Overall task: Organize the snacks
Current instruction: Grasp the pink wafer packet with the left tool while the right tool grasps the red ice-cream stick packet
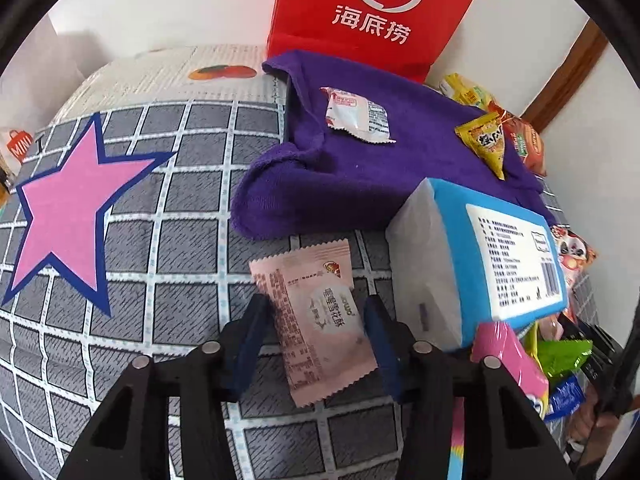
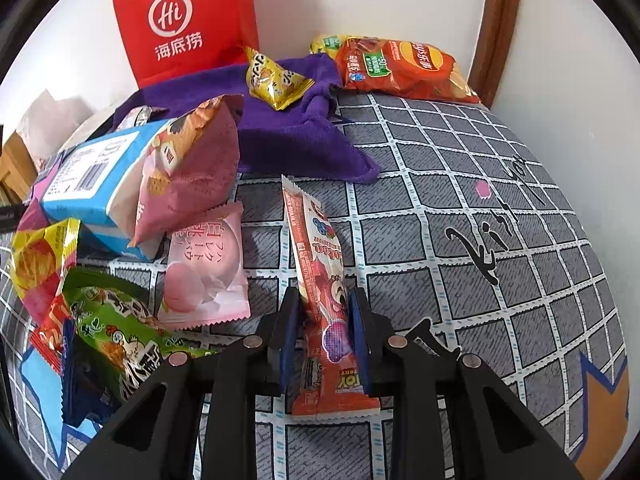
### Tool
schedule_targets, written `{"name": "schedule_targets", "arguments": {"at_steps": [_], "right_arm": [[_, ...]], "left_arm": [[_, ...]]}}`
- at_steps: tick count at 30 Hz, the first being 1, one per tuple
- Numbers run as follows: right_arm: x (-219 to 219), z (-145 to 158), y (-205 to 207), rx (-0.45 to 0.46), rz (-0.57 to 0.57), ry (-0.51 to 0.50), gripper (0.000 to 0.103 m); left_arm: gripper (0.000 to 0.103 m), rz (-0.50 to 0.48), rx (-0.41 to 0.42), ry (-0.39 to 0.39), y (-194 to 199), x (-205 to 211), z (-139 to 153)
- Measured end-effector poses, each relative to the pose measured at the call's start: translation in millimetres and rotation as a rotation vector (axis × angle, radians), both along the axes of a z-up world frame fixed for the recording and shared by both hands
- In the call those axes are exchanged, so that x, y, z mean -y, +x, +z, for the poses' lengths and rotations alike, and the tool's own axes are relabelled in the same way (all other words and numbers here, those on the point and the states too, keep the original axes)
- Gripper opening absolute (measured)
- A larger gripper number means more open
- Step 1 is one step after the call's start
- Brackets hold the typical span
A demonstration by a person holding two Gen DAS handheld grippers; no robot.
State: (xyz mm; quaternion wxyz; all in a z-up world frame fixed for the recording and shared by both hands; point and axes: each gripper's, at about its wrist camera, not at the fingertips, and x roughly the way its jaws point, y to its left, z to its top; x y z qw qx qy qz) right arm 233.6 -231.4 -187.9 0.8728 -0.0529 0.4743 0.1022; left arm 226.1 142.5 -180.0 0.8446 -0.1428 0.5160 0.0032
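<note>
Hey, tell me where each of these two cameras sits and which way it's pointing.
Left wrist: on the left tongs, looking forward and down at the bed; its fingers flank a pink packet.
Right wrist: on the right tongs, looking forward and down; its fingers flank a red packet.
Both views share the red bag, purple towel and blue box.

Bed cover [image 2: 460,184]: grey squares, white grid lines, pink star [image 1: 68,208] edged navy. Cloth [image 1: 360,168]: solid purple. Paper bag [image 1: 380,12]: red, white logo. Tissue pack [image 1: 496,256]: blue and white. Pale pink sachet [image 1: 316,320]; red stick pack [image 2: 324,300], cartoon print; green packet [image 2: 116,336]; yellow pouch [image 2: 276,80].
</note>
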Motion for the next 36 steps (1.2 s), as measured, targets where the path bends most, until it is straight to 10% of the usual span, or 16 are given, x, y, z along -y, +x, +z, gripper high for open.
{"name": "schedule_targets", "arguments": {"at_steps": [10, 17, 36], "right_arm": [[-3.0, -1.5, 4.4, 0.017, -0.024, 0.029, 0.034], [7.2, 3.4, 4.6, -0.014, -0.045, 0.100, 0.022], [7.5, 74.3, 9.0, 0.086, -0.068, 0.104, 0.022]], "left_arm": [[0.047, 0.005, 0.029, 0.163, -14.9, -0.4, -4.0], [0.036, 0.034, 0.060, 0.236, -21.1, 2.3, -2.5], [0.035, 0.037, 0.174, 0.127, -20.5, -5.1, 70.9]]}}
